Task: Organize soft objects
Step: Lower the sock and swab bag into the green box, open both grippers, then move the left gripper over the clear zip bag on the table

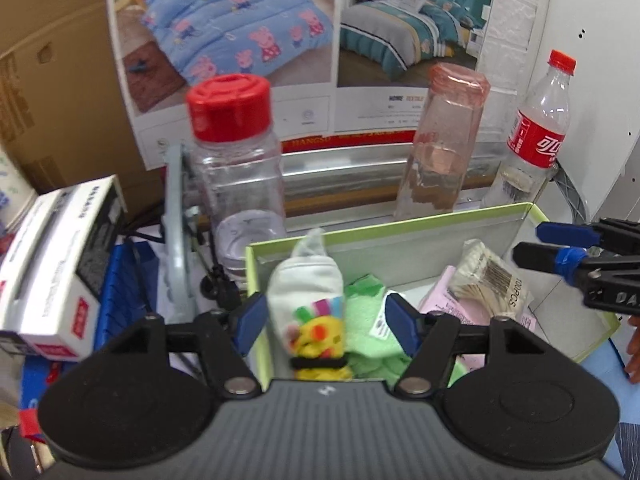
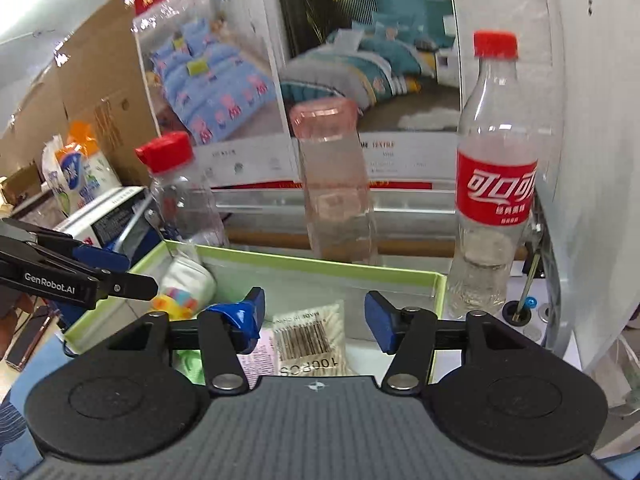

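- Left wrist view: my left gripper (image 1: pixel 322 322) hung agape around the white sock (image 1: pixel 308 300), inside the green box (image 1: pixel 400 232).
- My right gripper (image 2: pixel 315 316) gaped above the swab packet (image 2: pixel 310 340), at 6 o'clock.

- White sock (image 1: pixel 306 286) w/ yellow cartoon print + colour stripes, stood on end at box's left wall (image 1: pixel 256 276).
- Green cloth (image 1: pixel 370 322), crumpled, just right of sock, touching it.
- Cotton-swab pack (image 1: pixel 486 282), barcode + "100PCS", lies atop pink sheet (image 1: pixel 440 302), right side.

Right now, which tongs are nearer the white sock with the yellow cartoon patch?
Left. The left tongs straddle the white sock, open. The right tongs hang open over the cotton swab packet farther right.
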`<action>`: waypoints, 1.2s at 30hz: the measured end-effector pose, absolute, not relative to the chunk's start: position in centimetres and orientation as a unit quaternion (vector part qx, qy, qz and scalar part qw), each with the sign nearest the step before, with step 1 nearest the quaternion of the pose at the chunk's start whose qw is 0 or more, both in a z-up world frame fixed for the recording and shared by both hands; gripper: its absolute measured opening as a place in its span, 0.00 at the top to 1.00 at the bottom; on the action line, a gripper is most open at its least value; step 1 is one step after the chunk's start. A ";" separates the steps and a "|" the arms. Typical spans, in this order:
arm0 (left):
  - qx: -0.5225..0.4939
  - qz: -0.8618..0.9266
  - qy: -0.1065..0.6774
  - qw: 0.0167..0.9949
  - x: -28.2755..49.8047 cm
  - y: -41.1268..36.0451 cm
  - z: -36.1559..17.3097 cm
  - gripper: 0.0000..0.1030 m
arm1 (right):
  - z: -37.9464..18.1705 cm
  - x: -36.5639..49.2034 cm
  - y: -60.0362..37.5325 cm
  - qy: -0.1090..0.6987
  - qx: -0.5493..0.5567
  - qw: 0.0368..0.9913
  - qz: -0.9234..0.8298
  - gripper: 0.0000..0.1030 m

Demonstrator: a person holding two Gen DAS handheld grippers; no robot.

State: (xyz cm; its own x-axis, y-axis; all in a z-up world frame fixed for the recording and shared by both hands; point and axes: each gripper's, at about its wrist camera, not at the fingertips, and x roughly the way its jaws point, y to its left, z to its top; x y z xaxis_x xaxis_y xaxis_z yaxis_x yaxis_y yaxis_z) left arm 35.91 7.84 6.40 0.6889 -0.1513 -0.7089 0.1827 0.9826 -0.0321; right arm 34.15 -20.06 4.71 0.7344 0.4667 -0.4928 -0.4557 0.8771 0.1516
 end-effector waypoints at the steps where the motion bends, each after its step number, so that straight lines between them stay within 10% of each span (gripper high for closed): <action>1: 0.021 -0.088 0.380 0.920 35.3 8.2 6.6 0.33 | 5.1 33.4 -20.2 0.265 0.011 0.932 0.248 0.57; 22: 0.052 -0.180 0.454 0.871 25.8 4.6 3.4 0.27 | 2.2 16.4 -26.3 0.275 0.109 0.936 0.193 0.49; 36: 0.267 -0.249 0.507 0.781 25.6 -1.3 -0.2 0.21 | 0.1 16.5 -30.7 0.277 0.200 0.926 0.161 0.46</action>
State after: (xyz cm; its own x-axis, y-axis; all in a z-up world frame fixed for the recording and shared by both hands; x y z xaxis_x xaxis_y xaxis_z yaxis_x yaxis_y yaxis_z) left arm 25.61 -1.28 -0.25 0.3629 -0.1187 -0.9242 0.6589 0.7340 0.1645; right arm 16.53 -30.65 0.08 0.7953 0.4080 -0.4484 -0.1867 0.8685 0.4591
